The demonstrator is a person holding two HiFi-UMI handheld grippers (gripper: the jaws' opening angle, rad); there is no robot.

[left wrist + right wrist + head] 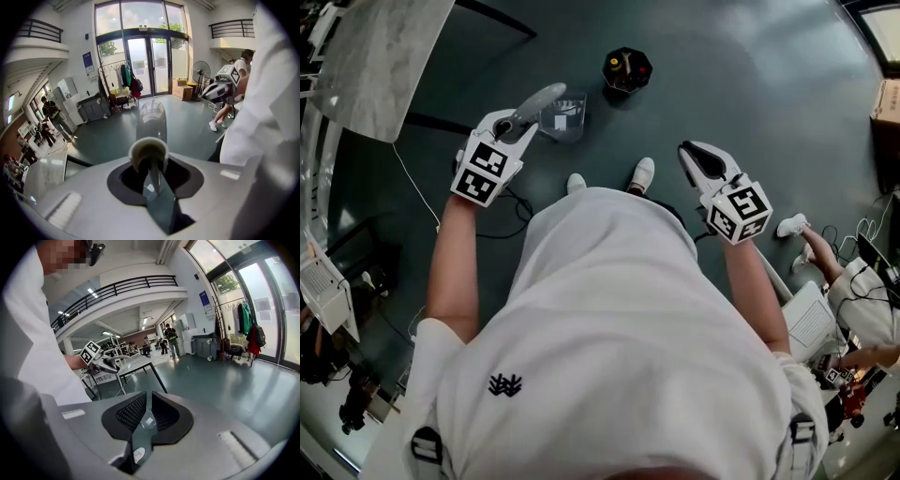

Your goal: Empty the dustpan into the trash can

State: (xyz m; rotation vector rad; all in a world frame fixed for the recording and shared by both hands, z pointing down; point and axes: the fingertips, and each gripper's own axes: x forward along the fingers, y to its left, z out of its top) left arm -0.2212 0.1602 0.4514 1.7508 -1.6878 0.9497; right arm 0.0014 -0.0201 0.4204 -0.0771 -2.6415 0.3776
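Observation:
My left gripper (pixel 512 128) is shut on the grey handle (pixel 534 103) of a dustpan, held at about waist height. Its clear plastic pan (pixel 563 116) hangs ahead of the jaws, above the floor. In the left gripper view the handle's round end (pixel 149 151) sits between the jaws of the left gripper (pixel 150 163) and runs away from the camera. A small black trash can (pixel 626 70) with some rubbish inside stands on the floor, beyond and to the right of the pan. My right gripper (pixel 694 157) is shut and holds nothing; in its own view its (pixel 146 411) pads nearly meet.
A marble-topped table (pixel 380 47) stands at the far left with cables (pixel 422 202) on the dark floor beside it. My white shoes (pixel 643 173) point toward the can. Another person's foot (pixel 791 225) and a cardboard box (pixel 889 98) are at the right.

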